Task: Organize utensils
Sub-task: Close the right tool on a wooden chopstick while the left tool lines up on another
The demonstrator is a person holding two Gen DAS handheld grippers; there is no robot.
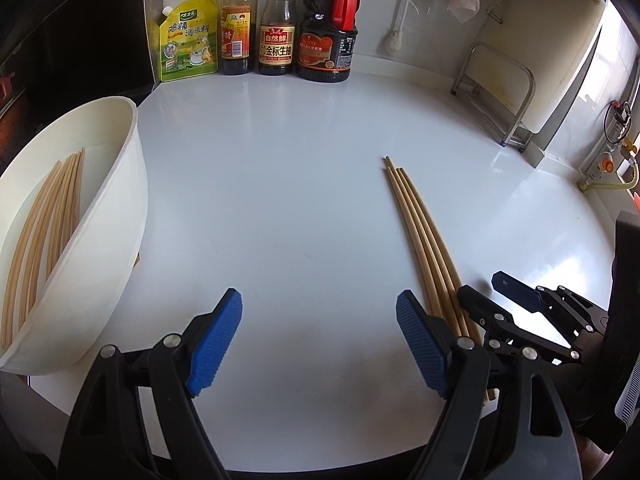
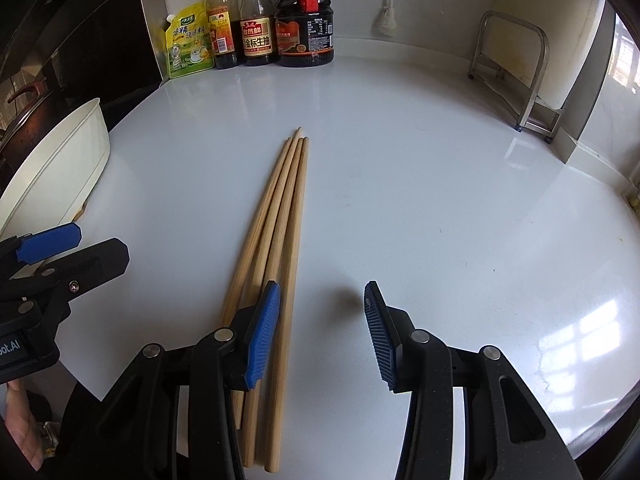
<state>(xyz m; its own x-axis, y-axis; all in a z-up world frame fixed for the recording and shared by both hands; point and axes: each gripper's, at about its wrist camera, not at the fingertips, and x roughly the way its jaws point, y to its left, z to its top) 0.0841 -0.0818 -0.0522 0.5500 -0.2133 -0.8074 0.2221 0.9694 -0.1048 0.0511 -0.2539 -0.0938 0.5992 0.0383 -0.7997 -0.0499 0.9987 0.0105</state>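
Several wooden chopsticks lie side by side on the white counter, pointing away from me. My right gripper hangs low over their near ends, open. Its left pad covers most of the bundle, and the rightmost stick lies just inside that pad, unpressed. In the left wrist view the same chopsticks sit to the right of my left gripper, which is wide open with only bare counter between its pads. A white container at the left holds several more chopsticks. The right gripper shows at the lower right.
Sauce bottles and a yellow pouch line the back wall. A metal rack stands at the back right. A dark stove area with a pot lies beyond the container. My left gripper shows at the left edge of the right wrist view.
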